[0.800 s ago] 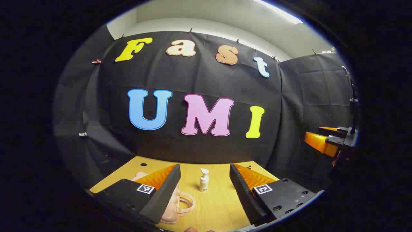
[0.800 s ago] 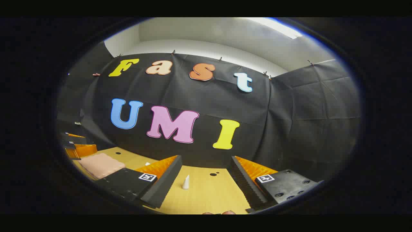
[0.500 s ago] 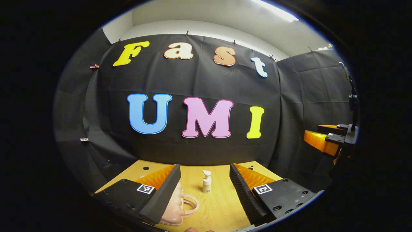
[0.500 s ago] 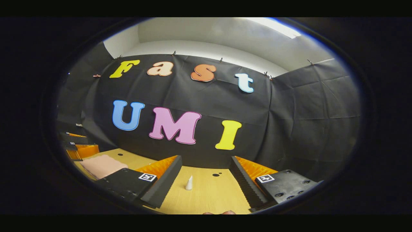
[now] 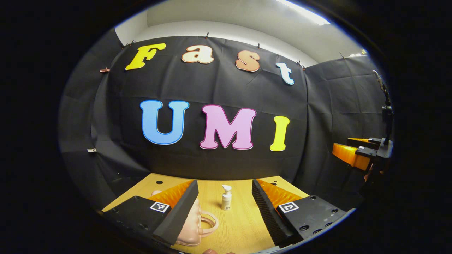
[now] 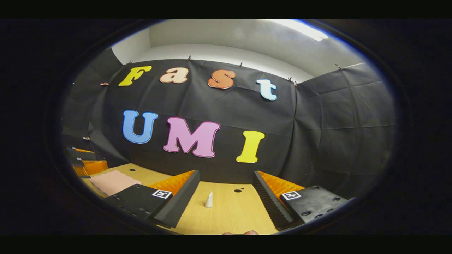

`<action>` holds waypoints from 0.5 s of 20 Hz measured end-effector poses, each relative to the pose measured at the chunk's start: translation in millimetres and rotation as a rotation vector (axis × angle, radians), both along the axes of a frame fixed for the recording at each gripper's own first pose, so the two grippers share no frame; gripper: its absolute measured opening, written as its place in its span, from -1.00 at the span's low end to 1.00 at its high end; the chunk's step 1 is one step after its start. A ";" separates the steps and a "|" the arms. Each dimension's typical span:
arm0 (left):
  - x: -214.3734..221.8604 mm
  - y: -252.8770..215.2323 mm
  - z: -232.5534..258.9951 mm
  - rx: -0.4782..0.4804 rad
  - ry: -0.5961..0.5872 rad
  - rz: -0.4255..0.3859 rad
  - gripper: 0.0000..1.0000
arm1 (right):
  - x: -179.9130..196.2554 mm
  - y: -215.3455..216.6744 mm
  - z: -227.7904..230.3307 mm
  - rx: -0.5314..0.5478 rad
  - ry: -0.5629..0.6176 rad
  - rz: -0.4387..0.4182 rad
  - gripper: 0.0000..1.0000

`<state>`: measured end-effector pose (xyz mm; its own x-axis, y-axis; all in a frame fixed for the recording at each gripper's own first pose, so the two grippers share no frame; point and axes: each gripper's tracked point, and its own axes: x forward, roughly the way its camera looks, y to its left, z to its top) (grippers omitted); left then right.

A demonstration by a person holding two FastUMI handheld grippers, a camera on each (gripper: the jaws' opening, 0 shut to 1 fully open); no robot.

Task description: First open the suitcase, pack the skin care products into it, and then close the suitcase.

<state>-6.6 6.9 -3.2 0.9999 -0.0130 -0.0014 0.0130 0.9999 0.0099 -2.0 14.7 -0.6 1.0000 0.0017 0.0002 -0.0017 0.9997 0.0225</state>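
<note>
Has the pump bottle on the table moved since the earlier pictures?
Cannot tell. The pump bottle stands upright at about the same spot relative to the pink suitcase; small shifts in the left gripper view fit camera motion.

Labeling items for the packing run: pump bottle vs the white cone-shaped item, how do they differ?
The pump bottle has a cylinder body with a nozzle head; the white cone tapers to a plain point. The bottle stands just right of the pink case; the cone stands well apart from it, on bare table. Both are pale, upright and ungripped.
</note>
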 end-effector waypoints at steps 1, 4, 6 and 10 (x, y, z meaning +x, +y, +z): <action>1.0 -1.5 -6.9 -0.004 0.014 -0.007 0.92 | -0.7 1.2 -0.2 -0.002 0.000 0.001 0.90; 7.4 -1.7 -25.8 -0.009 0.050 -0.018 0.92 | -0.5 1.4 -0.6 -0.007 -0.001 -0.002 0.90; 12.8 -1.9 -43.2 -0.009 0.085 -0.022 0.92 | -1.2 0.1 0.4 -0.017 -0.005 -0.003 0.90; 35.5 -3.4 -79.4 -0.024 0.167 -0.029 0.92 | 4.7 -10.3 -3.3 -0.060 -0.008 0.004 0.90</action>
